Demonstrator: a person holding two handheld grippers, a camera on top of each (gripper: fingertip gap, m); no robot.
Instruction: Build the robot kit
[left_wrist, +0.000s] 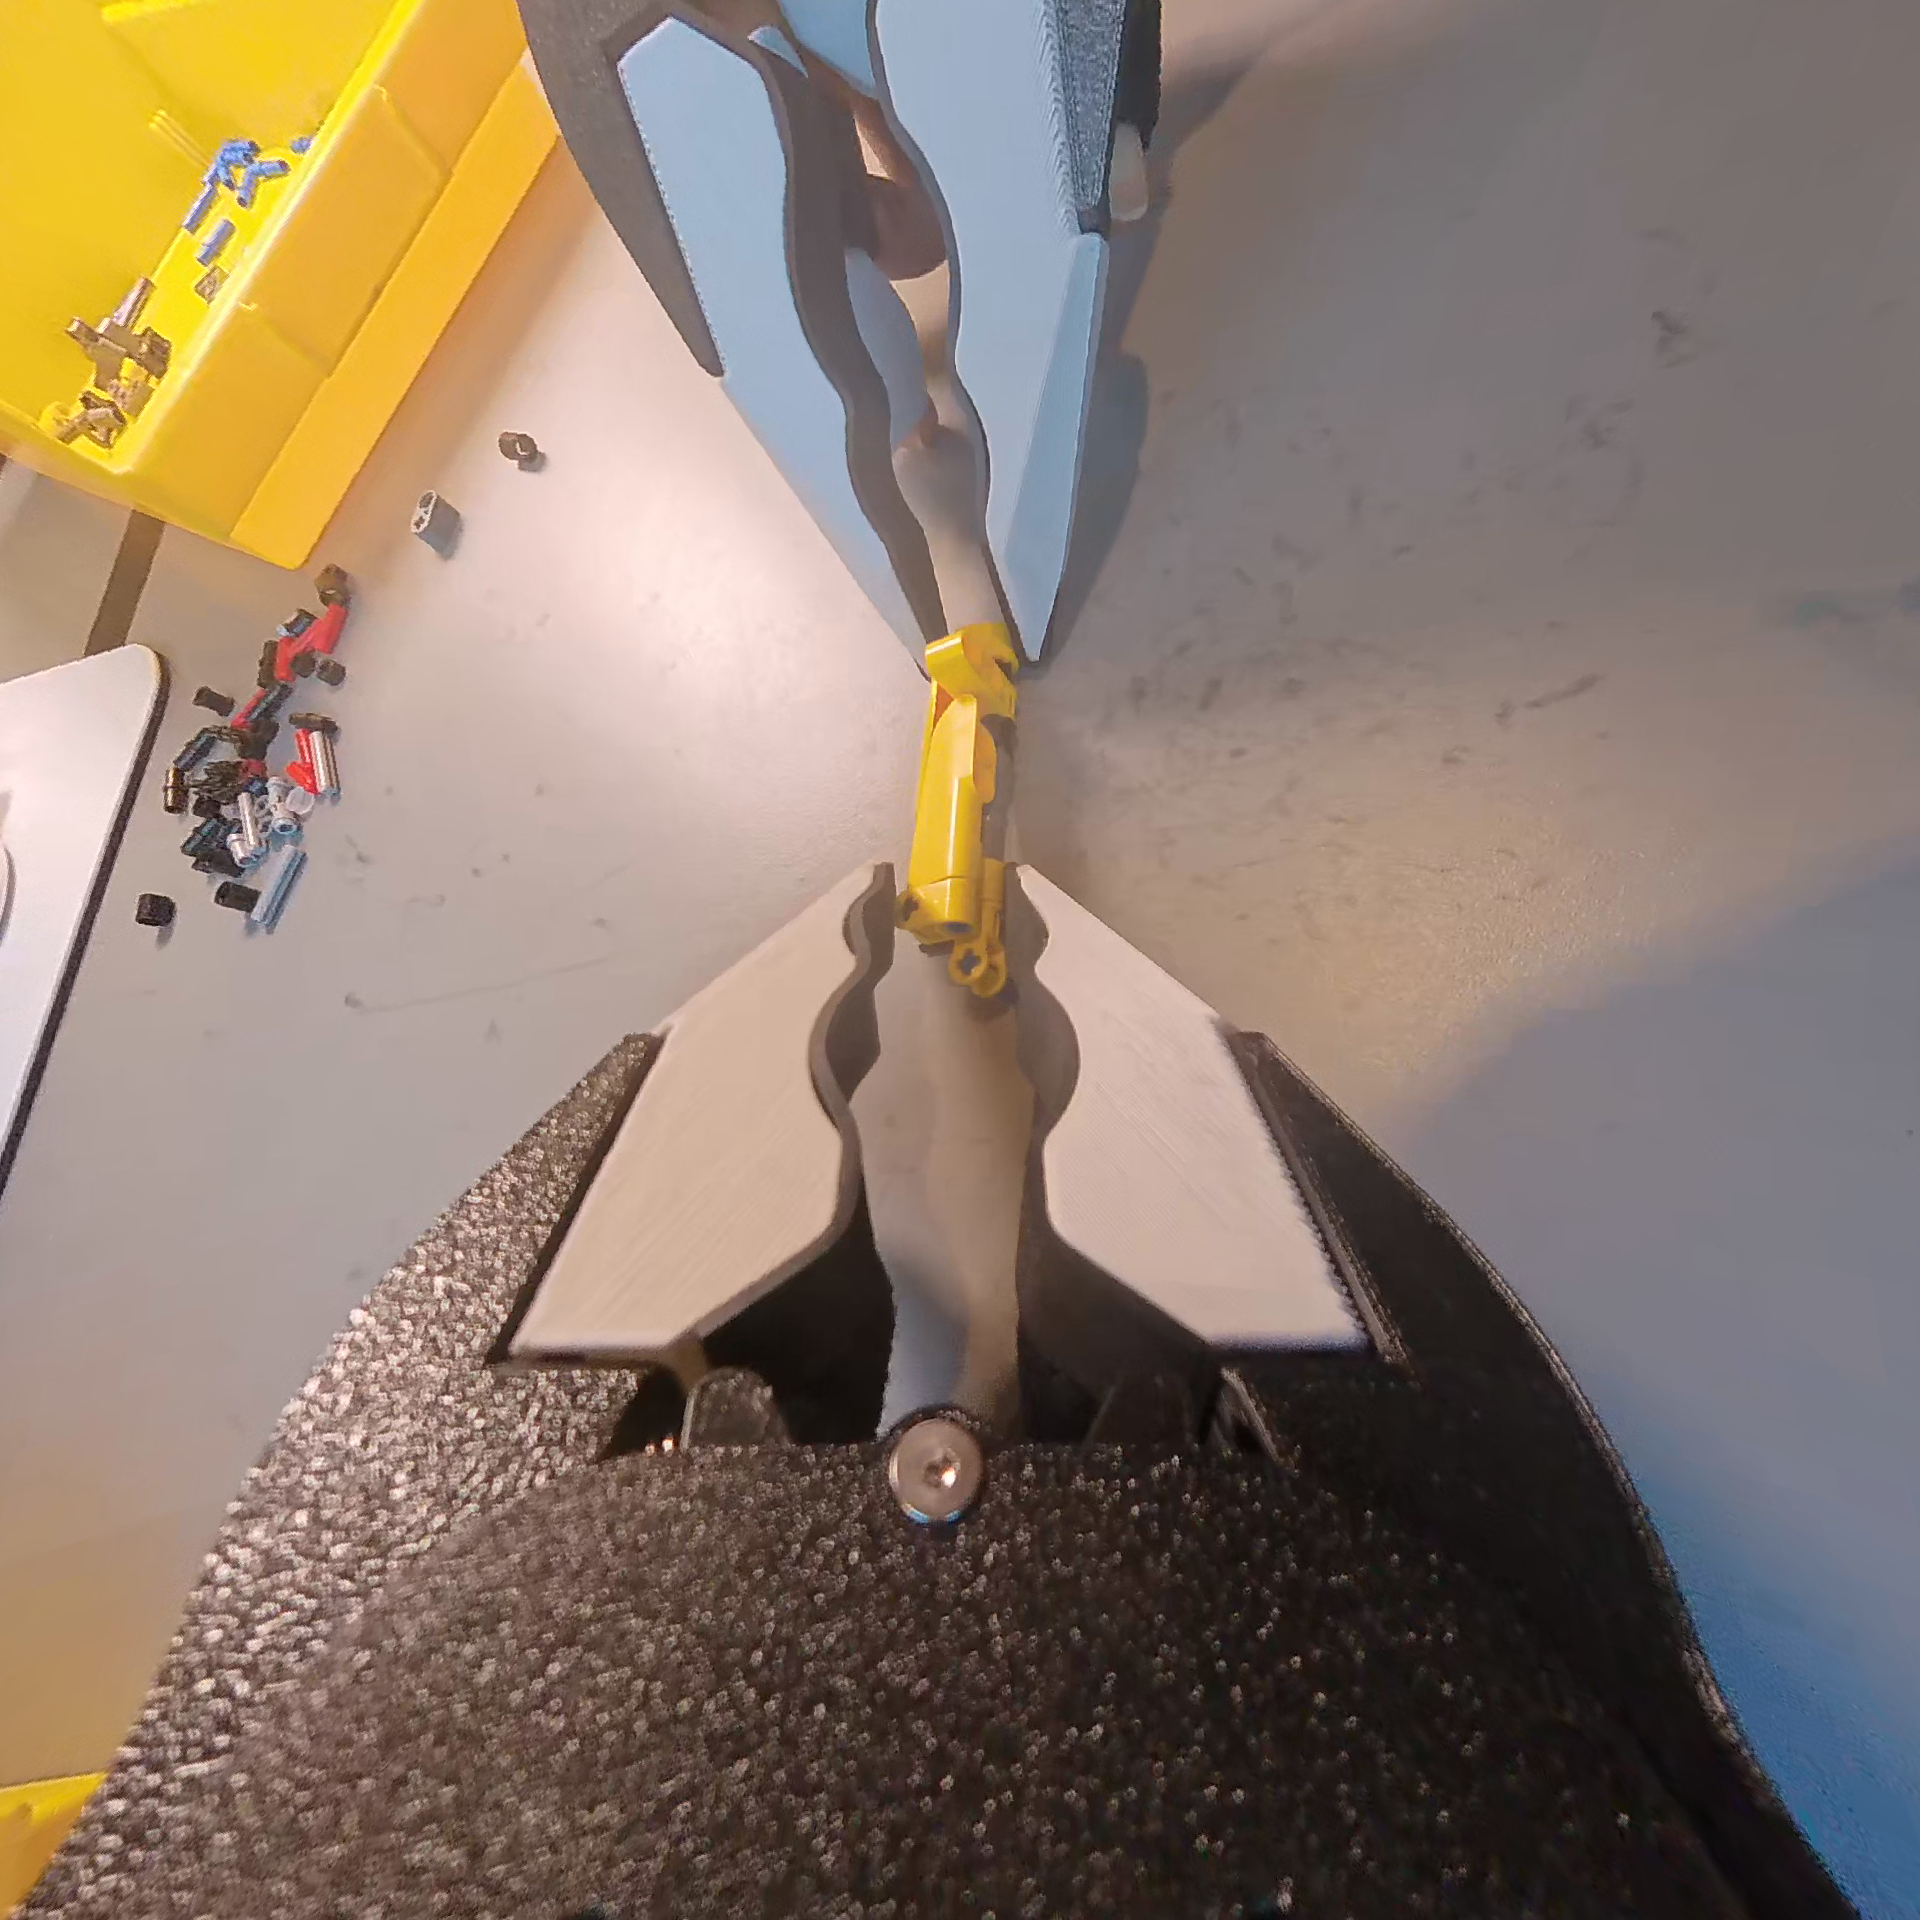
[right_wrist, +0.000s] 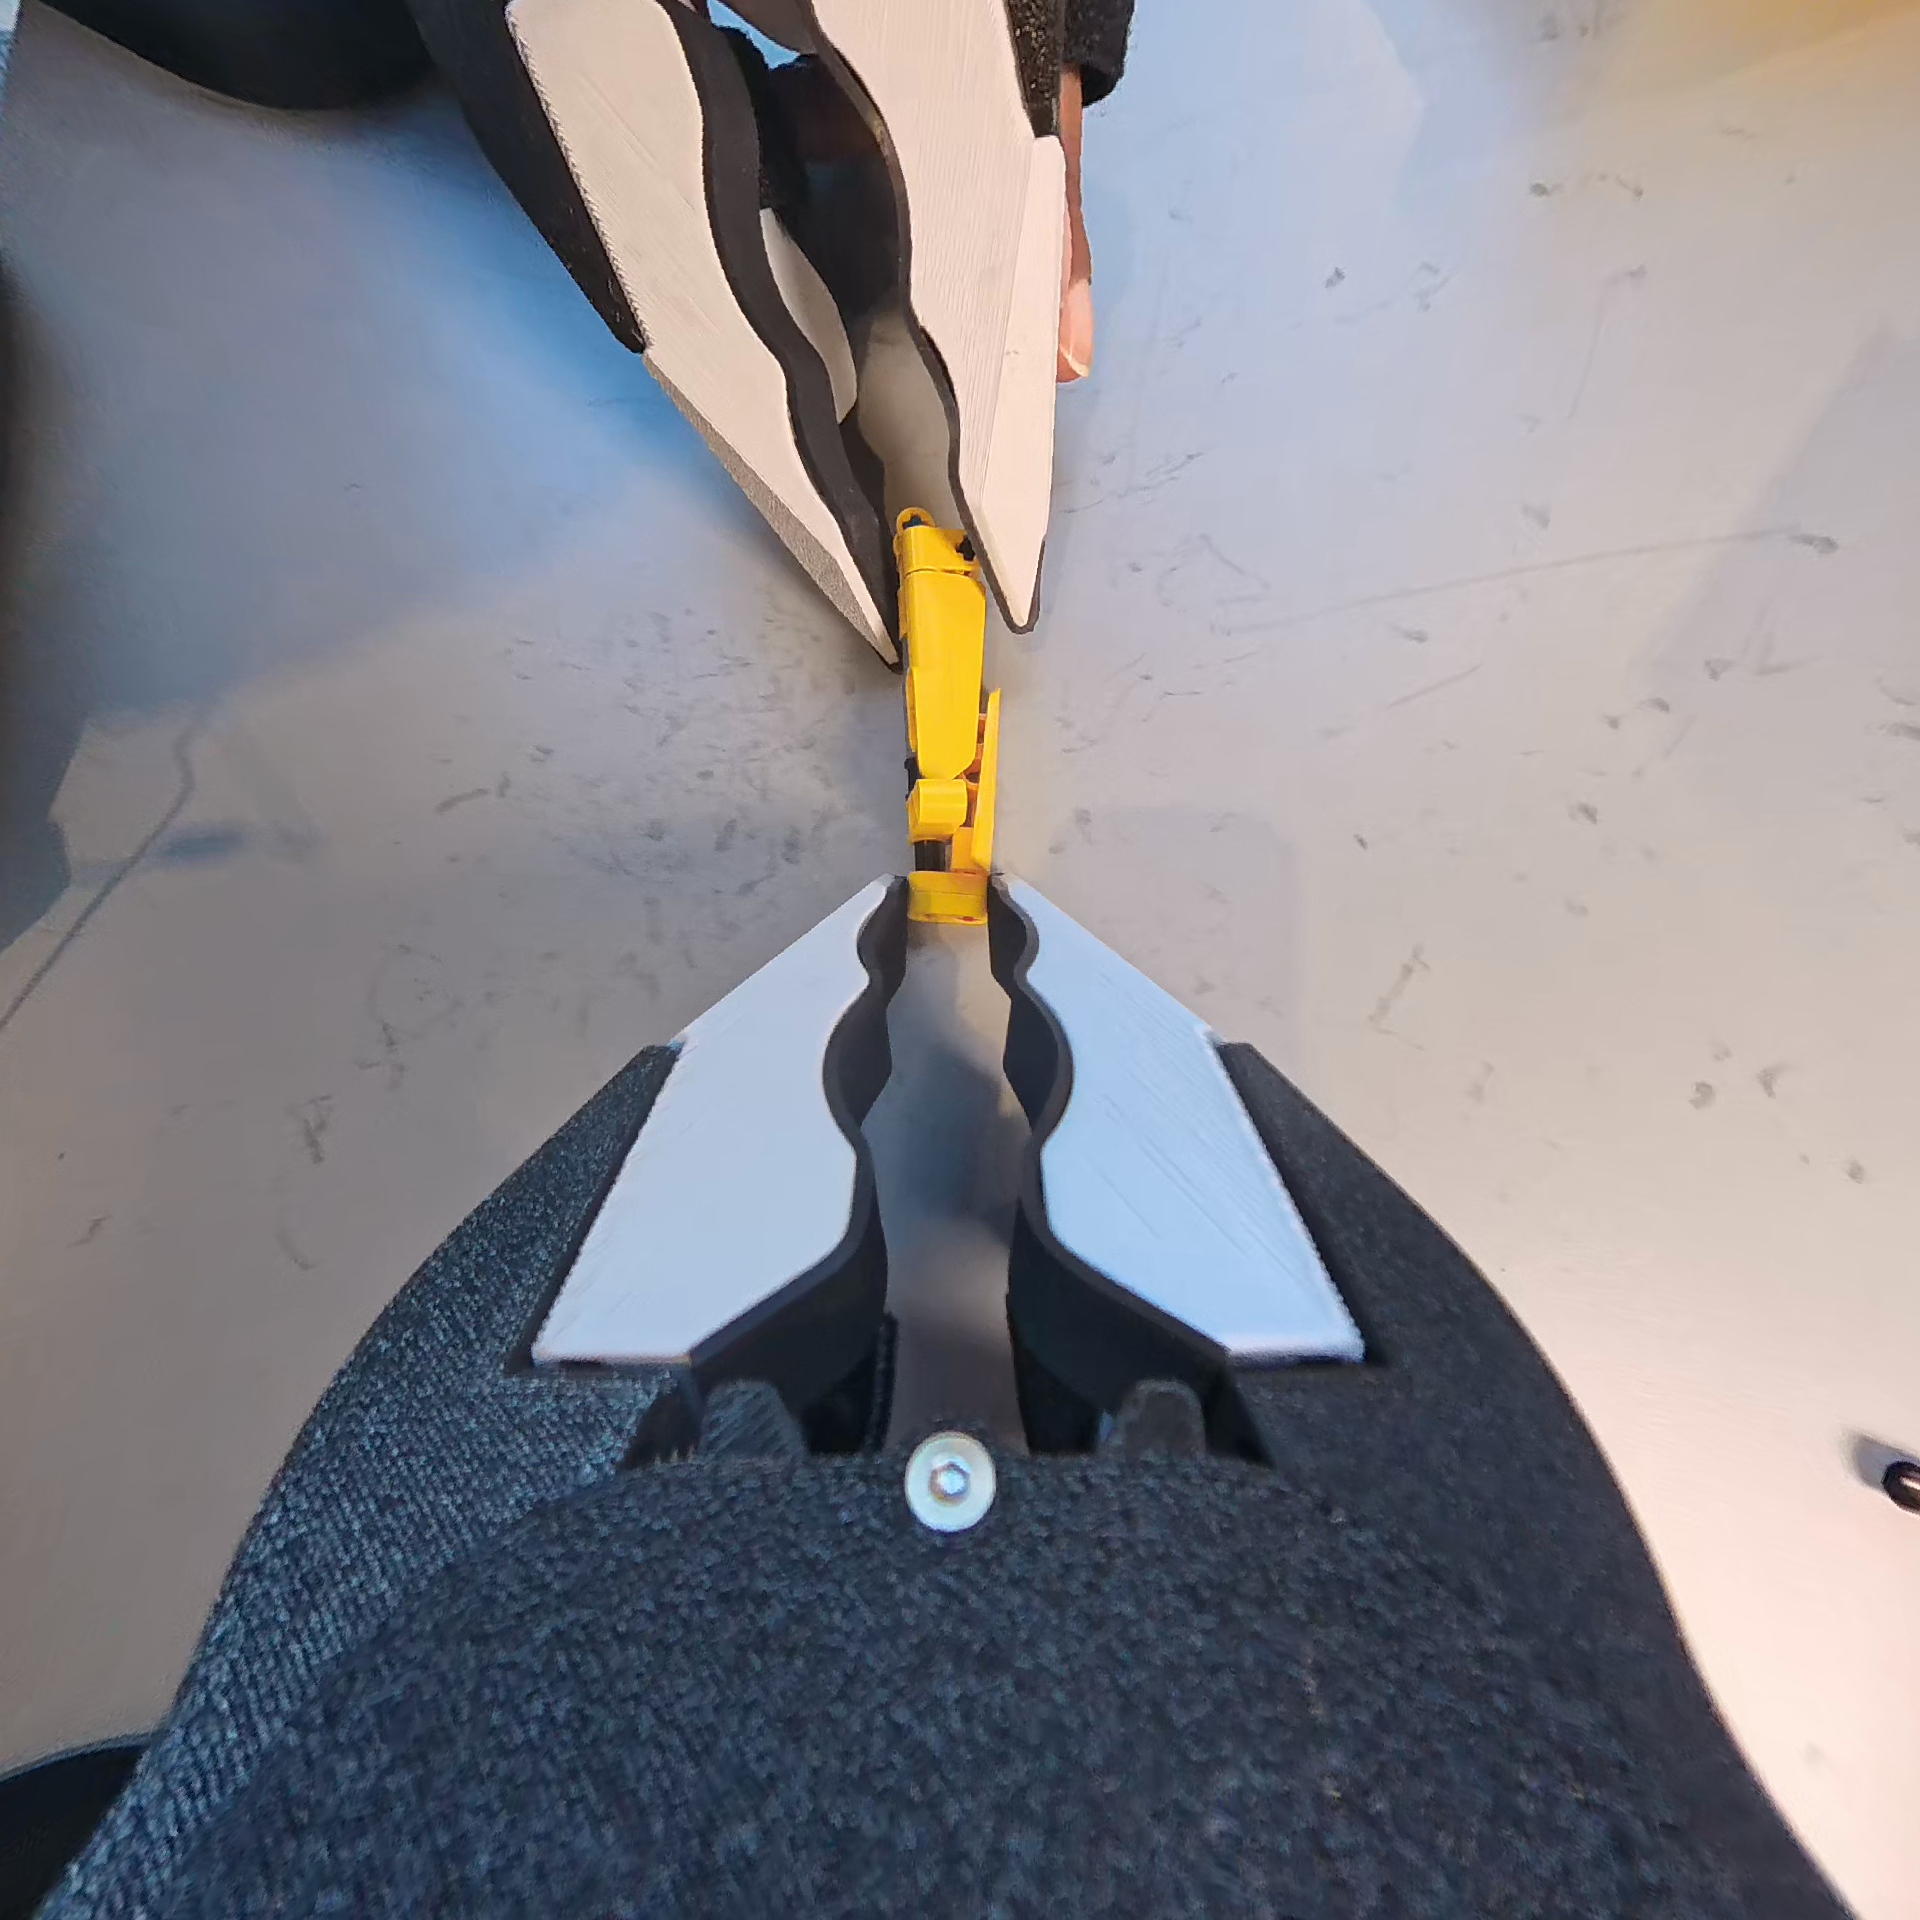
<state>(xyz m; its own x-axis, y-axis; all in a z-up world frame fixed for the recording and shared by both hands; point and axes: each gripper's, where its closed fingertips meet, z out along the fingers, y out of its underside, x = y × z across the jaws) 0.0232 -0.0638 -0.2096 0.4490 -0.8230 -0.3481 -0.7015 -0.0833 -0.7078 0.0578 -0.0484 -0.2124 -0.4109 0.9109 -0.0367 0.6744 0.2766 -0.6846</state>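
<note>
My left hand-held gripper (left_wrist: 951, 883) nearly closed, pinching near end of yellow brick assembly (left_wrist: 961, 790). My right hand-held gripper (right_wrist: 943, 881) likewise clamped on opposite end. Assembly spans between both tips, above grey counter (left_wrist: 1455, 727). I see yellow bin (left_wrist: 343, 312) far left, loose pile of small parts (left_wrist: 249, 758) just beside it on counter.

No readable text, label, brand, number or sign shows in either view.
</note>
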